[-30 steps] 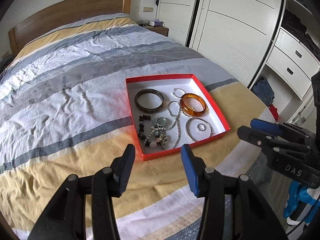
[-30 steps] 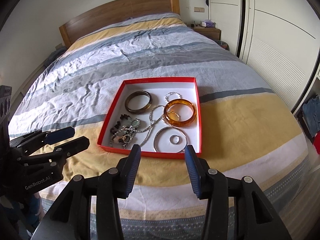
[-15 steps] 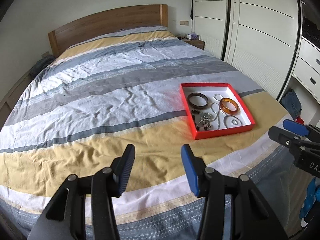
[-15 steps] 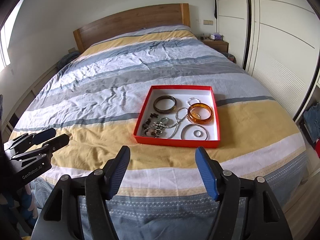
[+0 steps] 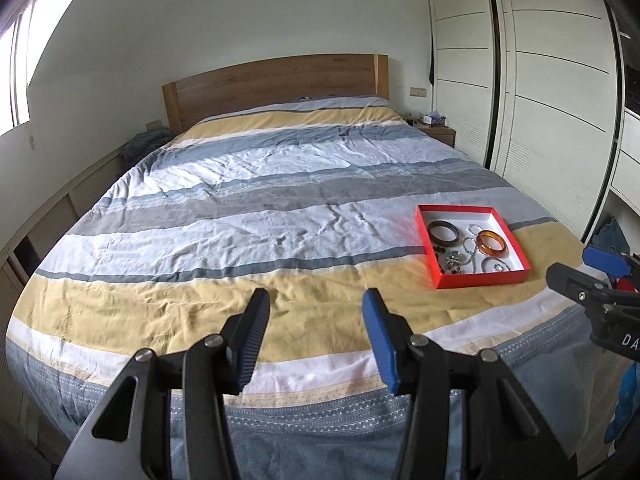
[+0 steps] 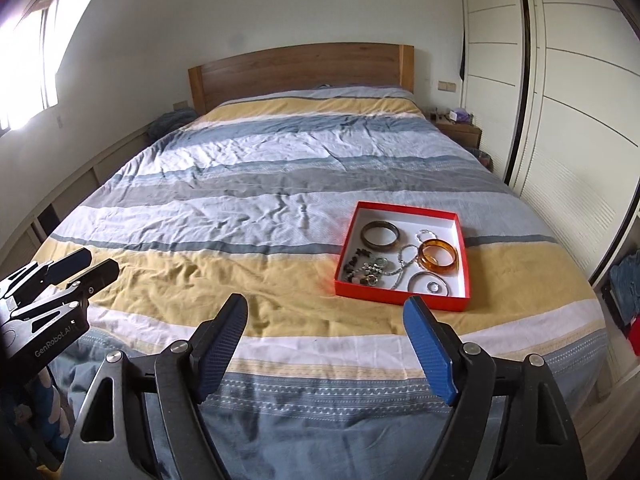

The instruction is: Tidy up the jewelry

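Looking at the red tray (image 6: 401,295) first: it lies flat on the striped bedspread (image 6: 256,200), at about two o'clock from our right gripper (image 6: 326,320) and well apart from it. Inside the tray, at its ten o'clock corner, we see a dark bangle (image 6: 380,235). At three o'clock sits an amber bangle (image 6: 438,256), with a small silvery chain (image 6: 427,234) just beyond it. At five o'clock a thin silver bangle (image 6: 429,287) lies flat with a small ring (image 6: 433,287) inside its circle. A tangle of beads and charms (image 6: 366,270) fills the seven o'clock side, too small for us to sort piece from piece.

Our right gripper's jaws are opening, and we see only bedding between them, nothing held. Our left gripper (image 5: 316,322) hangs over the yellow stripe with its jaws parted and empty too; from it the tray (image 5: 480,279) lies at two o'clock, well off. Each gripper peeks into the other's view at the edge.

Beyond the bedspread we have the wooden headboard (image 6: 300,72) at twelve o'clock, white wardrobe doors (image 6: 568,100) at three, and a bright window (image 6: 28,60) at ten.
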Demonstrator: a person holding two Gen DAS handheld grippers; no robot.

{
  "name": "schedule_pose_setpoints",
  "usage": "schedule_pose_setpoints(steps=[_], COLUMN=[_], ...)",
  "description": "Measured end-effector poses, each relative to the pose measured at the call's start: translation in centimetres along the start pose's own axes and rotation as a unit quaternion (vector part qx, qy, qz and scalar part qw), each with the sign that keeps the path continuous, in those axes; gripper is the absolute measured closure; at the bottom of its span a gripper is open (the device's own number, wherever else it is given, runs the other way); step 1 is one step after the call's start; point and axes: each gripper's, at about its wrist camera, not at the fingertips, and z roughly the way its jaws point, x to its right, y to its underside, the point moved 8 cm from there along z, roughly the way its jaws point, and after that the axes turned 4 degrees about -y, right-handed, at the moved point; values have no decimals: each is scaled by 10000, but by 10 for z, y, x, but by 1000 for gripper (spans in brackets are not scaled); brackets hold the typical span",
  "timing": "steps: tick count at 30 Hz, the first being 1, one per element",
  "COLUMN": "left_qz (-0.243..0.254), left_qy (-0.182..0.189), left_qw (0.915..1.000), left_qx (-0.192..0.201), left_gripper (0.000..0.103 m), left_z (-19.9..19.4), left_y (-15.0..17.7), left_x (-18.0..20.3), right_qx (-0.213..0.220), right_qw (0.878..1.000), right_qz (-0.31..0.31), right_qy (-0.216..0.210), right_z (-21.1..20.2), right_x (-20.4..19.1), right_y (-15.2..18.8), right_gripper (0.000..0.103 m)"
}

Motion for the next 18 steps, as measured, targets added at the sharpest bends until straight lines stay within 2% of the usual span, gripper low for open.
schedule_pose_setpoints(steps=[7, 18], left_qz=[-202, -285], left_qy=[-105, -80], left_qw=[9995, 9982], left_qx=[229, 518], left_gripper=[57, 52], left_z=[-36, -72], left_y=[7, 10], left_x=[-20, -29], right_qx=[202, 356], right_qw=[9996, 9980], right_qz=[-199, -528], right_qy=[29, 32], right_z=[-25, -48], right_x=[-21, -46], right_y=[9, 17], right_gripper=[20, 14])
